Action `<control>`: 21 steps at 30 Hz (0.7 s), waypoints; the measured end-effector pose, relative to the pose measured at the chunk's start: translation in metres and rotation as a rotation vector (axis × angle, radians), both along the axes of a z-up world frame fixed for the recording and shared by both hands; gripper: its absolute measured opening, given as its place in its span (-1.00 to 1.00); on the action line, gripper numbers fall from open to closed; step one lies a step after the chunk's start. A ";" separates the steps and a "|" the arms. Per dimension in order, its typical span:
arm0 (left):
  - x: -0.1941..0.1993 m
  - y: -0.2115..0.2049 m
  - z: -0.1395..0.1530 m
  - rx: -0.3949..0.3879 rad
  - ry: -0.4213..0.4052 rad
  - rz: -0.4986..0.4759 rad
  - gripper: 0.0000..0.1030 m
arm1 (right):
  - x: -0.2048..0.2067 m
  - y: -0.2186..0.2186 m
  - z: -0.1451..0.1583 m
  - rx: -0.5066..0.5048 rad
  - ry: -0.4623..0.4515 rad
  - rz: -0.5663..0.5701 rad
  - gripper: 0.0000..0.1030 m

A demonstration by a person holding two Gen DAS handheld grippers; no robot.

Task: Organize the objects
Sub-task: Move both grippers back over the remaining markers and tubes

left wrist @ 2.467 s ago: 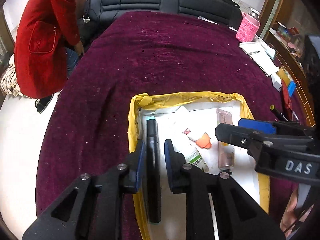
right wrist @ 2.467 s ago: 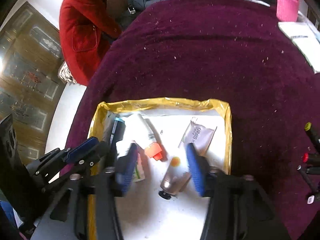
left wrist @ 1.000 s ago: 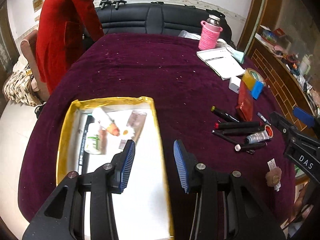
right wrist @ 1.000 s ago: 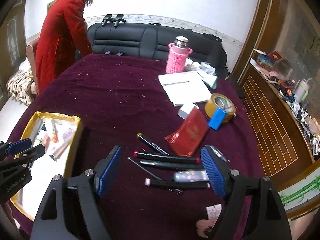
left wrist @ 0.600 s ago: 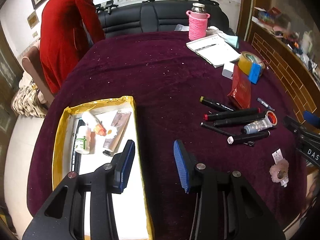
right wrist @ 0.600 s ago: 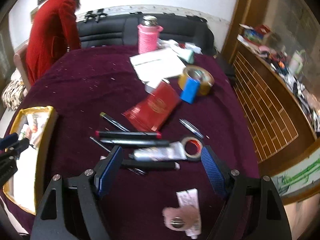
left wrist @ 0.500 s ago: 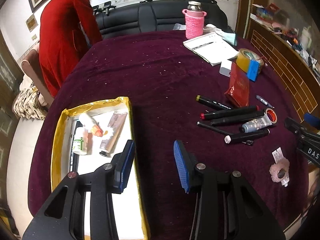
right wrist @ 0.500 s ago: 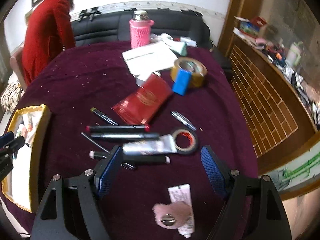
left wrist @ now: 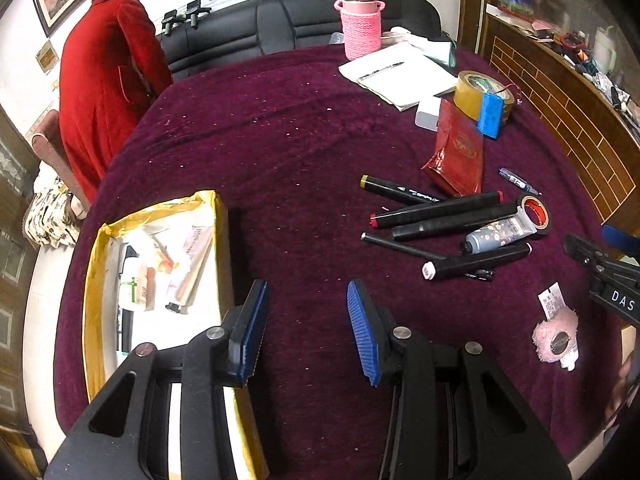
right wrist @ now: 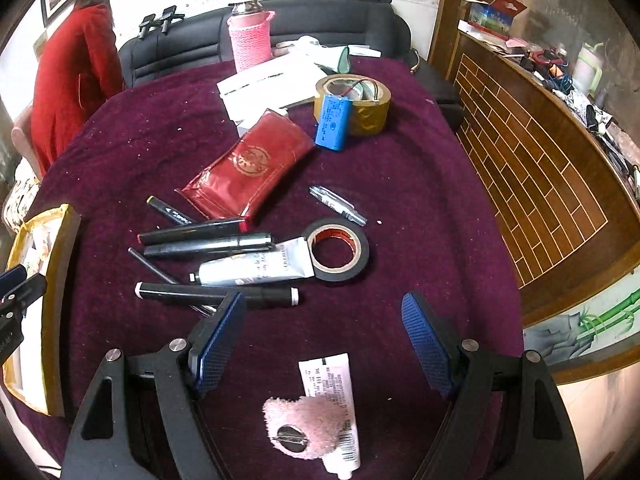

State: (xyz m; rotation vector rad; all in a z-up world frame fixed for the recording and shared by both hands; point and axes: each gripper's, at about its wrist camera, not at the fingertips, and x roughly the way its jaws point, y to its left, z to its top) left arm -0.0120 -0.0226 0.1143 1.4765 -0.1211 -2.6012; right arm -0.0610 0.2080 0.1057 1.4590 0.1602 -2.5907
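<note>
Two tools, both empty, jaws spread wide. Left tool (left wrist: 307, 326) hangs over bare purple cloth of the desk (left wrist: 280, 140), just beside the right wall of the box. Right tool (right wrist: 322, 344) hangs over the near edge of the desk, with the pink puff and white tube lying between its fingers.

Item 1: yellow-lined box (left wrist: 93, 280), near-left on the desk. Holds a pale tube (left wrist: 188, 270), a small white bottle with green print (left wrist: 129, 289), an orange-capped item and a dark pen along its left wall.

Item 2: loose cluster at mid-right, well apart from the box. Several black markers (right wrist: 192, 231) lying roughly parallel; a silver floral tube (right wrist: 256, 268), its crimped end touching the black tape roll (right wrist: 336, 249); one marker with white ends (right wrist: 216, 293) nearest the right tool.

Item 3: pink puff (right wrist: 304, 426) lying on a white tube (right wrist: 334, 396), near the desk edge.

Item 4: red foil pouch (right wrist: 248, 164), beyond the markers. Small silver pen (right wrist: 338, 205) to its right.

Item 5: gold tape roll (right wrist: 354, 104) with a blue battery pack (right wrist: 333, 122) leaning against it.

Item 6: white notepad (left wrist: 398, 74) and a pink-sleeved bottle (left wrist: 361, 26) at the far edge.

Background: person in a red coat (left wrist: 106, 80) beside a black sofa (left wrist: 280, 28).
</note>
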 end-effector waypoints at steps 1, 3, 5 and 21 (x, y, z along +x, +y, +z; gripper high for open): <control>-0.001 0.002 0.000 0.000 -0.002 -0.003 -0.26 | -0.001 0.001 -0.001 -0.001 -0.001 -0.001 0.47; -0.003 0.006 -0.002 0.002 -0.005 -0.010 -0.26 | -0.002 0.005 -0.002 0.000 -0.003 -0.003 0.47; -0.006 0.010 -0.003 0.005 -0.010 -0.014 -0.26 | -0.003 0.008 -0.002 0.000 -0.005 -0.006 0.47; -0.017 0.025 -0.008 0.017 -0.030 -0.027 -0.26 | -0.009 0.027 -0.009 0.002 -0.024 -0.027 0.47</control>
